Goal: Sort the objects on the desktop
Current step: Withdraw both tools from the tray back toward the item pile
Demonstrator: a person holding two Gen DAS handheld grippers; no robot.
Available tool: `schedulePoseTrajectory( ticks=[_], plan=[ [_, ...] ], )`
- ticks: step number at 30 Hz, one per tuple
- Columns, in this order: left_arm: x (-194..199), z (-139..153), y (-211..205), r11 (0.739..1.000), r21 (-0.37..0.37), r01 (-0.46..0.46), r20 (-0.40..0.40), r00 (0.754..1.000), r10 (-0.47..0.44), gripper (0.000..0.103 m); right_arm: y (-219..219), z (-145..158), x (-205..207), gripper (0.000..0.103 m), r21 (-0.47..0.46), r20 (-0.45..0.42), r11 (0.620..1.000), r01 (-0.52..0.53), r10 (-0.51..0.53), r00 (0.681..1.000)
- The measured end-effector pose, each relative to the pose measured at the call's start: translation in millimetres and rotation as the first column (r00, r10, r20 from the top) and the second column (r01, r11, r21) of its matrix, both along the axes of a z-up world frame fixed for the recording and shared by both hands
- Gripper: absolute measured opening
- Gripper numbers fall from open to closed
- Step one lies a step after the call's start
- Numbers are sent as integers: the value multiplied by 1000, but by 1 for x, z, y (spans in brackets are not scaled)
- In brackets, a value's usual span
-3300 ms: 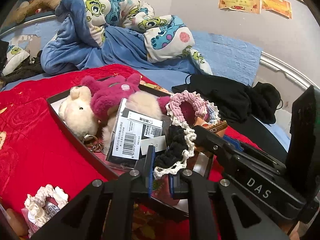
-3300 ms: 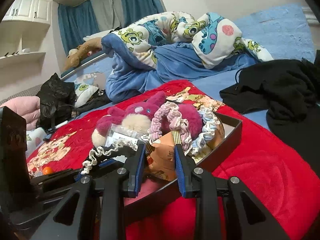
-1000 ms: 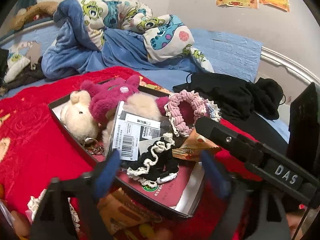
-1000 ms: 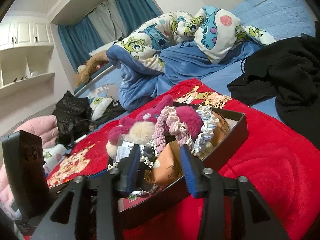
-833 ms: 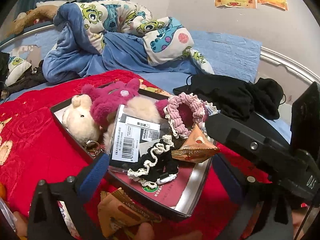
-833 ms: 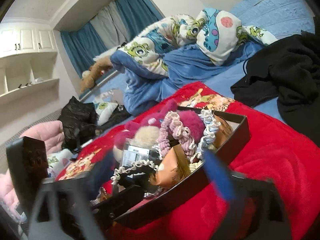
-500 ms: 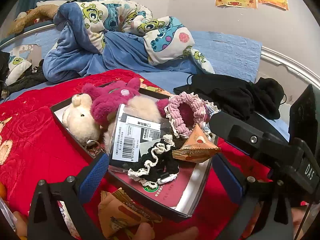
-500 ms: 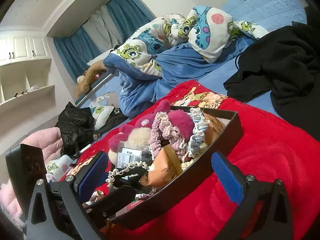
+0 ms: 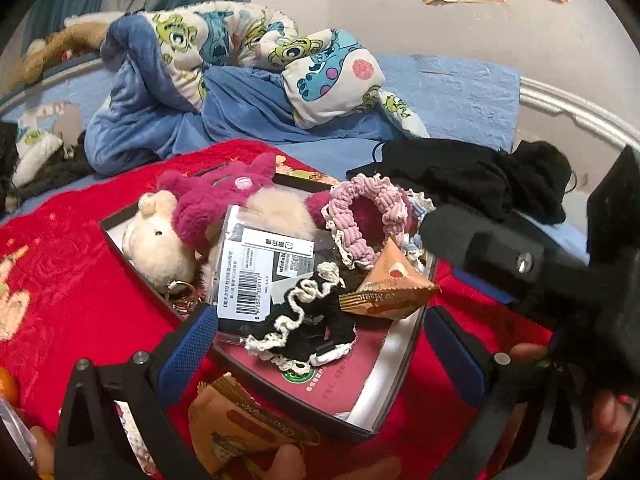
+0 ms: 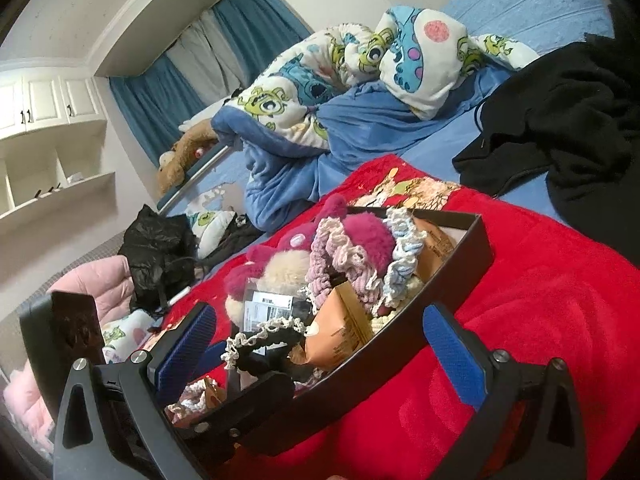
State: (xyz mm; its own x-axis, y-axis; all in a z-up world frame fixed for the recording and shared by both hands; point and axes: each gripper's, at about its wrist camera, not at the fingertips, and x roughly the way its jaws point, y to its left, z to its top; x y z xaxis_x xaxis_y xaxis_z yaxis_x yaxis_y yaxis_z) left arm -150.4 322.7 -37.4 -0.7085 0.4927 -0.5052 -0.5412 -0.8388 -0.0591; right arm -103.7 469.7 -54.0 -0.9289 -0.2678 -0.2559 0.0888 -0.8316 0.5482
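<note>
While both of our grippers hang over the near end of the black box (image 9: 244,376), neither one holds anything. Our left gripper (image 9: 320,354) has its blue-padded jaws spread wide, one pad at the near left edge of the box and the other off its right side. Our right gripper (image 10: 316,354) is spread just as wide, with the near corner of the box between its pads.

The box sits on a red blanket (image 9: 76,280) and is crowded. At its far left lies a cream plush toy (image 9: 158,244), with a magenta plush toy (image 9: 212,200) touching it from behind. A clear package with a barcode label (image 9: 252,276) leans against them. To the right of it, a pink scrunchie (image 9: 360,216) stands on edge. In front of that sits an orange triangular snack packet (image 9: 390,286), tilted, touching the black scrunchie with cream lace trim (image 9: 308,322) that lies on the red floor of the box at the near end. A key ring (image 9: 182,296) shows near the left wall.

Outside the box, just beside its near wall, lies another orange snack packet (image 9: 244,428). Farther off we see a cartoon-print quilt (image 9: 240,52) heaped on the blue bed and black clothing (image 9: 472,176) at the far right.
</note>
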Motion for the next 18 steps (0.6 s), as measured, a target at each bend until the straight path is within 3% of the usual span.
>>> schedulePoseTrajectory(
  ticks=[5, 12, 18],
  plan=[
    [7, 0, -1, 998, -22, -59, -48, 997, 58, 103, 6, -1, 6, 103, -28, -24, 999, 33, -33, 999],
    [18, 10, -35, 985, 124, -120, -94, 987, 132, 103, 10, -2, 25, 103, -28, -8, 990, 135, -135, 991],
    [31, 13, -36, 984, 61, -168, -107, 979, 174, 103, 11, -4, 50, 103, -44, -4, 982, 186, -186, 983]
  ],
)
